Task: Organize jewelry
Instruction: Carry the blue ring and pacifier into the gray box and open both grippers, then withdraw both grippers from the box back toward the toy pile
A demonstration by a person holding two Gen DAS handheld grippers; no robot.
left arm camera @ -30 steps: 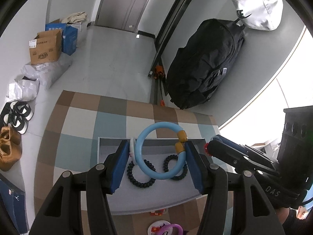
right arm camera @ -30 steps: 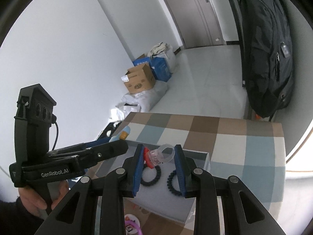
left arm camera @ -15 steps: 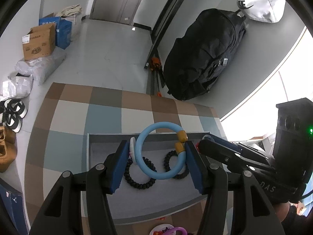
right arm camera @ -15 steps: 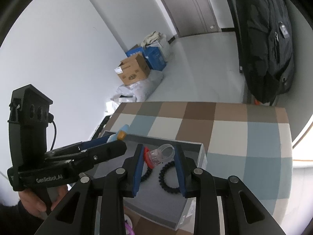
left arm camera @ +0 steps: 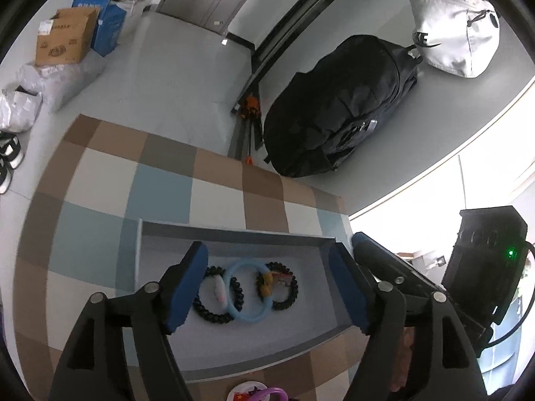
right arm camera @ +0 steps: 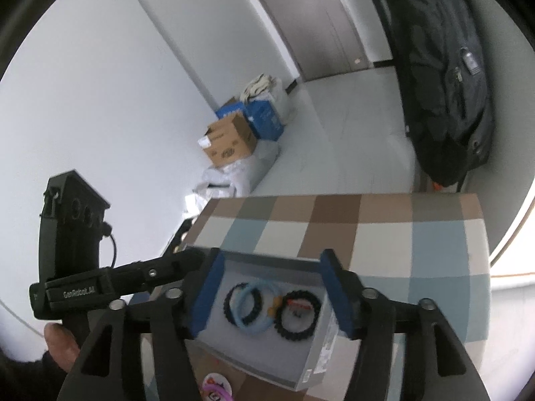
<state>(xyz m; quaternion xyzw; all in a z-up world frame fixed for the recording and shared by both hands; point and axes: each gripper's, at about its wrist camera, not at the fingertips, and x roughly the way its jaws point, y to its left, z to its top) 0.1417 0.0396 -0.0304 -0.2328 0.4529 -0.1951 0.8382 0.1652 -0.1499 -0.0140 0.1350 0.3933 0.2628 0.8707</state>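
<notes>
Left tool (left arm camera: 267, 280) opening, pads clear of everything; right tool (right arm camera: 269, 292) opening likewise, nothing gripped; low in centre frame, blue ring (left arm camera: 246, 292) lying loose in grey tray (left arm camera: 234, 234), overlapping two black bead bracelets (right arm camera: 297, 314); tray resting on checked counter (left arm camera: 160, 190).

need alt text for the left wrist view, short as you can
A light blue ring bracelet lies in a shallow grey tray, overlapping two black beaded bracelets side by side. The left tool hangs over them, jaws opening with nothing gripped. The tray sits on a checked cloth; a black backpack leans on the wall behind.
</notes>
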